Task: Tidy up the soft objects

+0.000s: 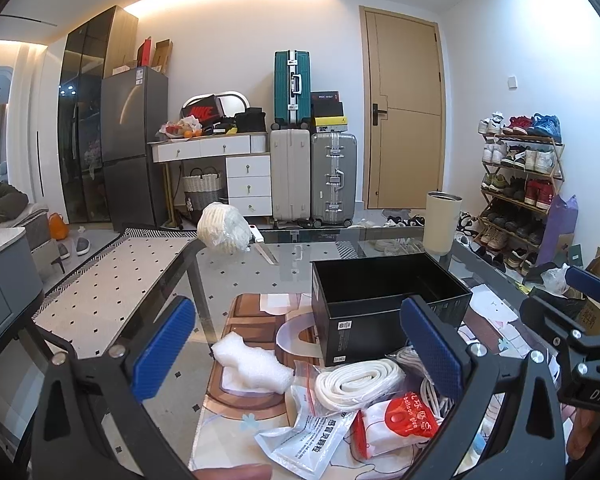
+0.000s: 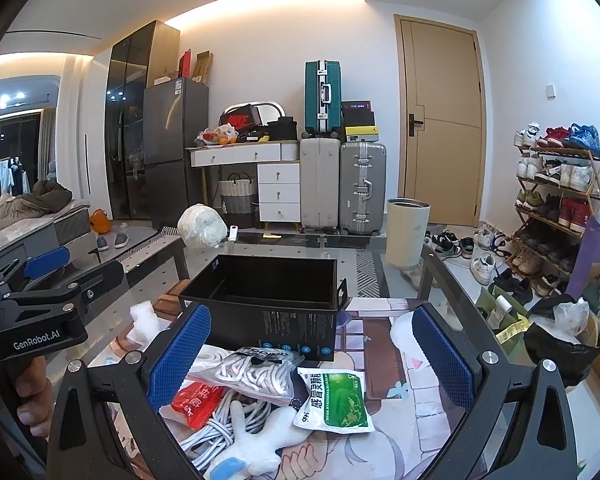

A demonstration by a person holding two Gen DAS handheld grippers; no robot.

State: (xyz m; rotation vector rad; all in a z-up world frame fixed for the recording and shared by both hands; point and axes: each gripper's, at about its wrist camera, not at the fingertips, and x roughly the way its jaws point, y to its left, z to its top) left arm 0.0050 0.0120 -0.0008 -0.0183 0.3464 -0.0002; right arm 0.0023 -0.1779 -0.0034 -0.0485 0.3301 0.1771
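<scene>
The left tongs [image 1: 298, 350] stand spread wide, their blue pads well apart with nothing between them and touching nothing; they hover above the clutter on the glass table [image 1: 236, 268]. Below them lie a piece of white foam [image 1: 252, 364], a rolled white band [image 1: 356, 382] and a red-and-white packet [image 1: 408, 420], all just in front of the open black box [image 1: 384, 304]. The right tongs [image 2: 312, 354] are likewise spread wide and hold nothing — they hang over a bagged white cord [image 2: 256, 372], a green sachet [image 2: 336, 398], a red packet [image 2: 194, 402], a coil of white cable [image 2: 220, 424] and a white plush toy [image 2: 260, 444]. The soft things are heaped on the patterned mat [image 2: 424, 396], touching one another — the box is empty.
</scene>
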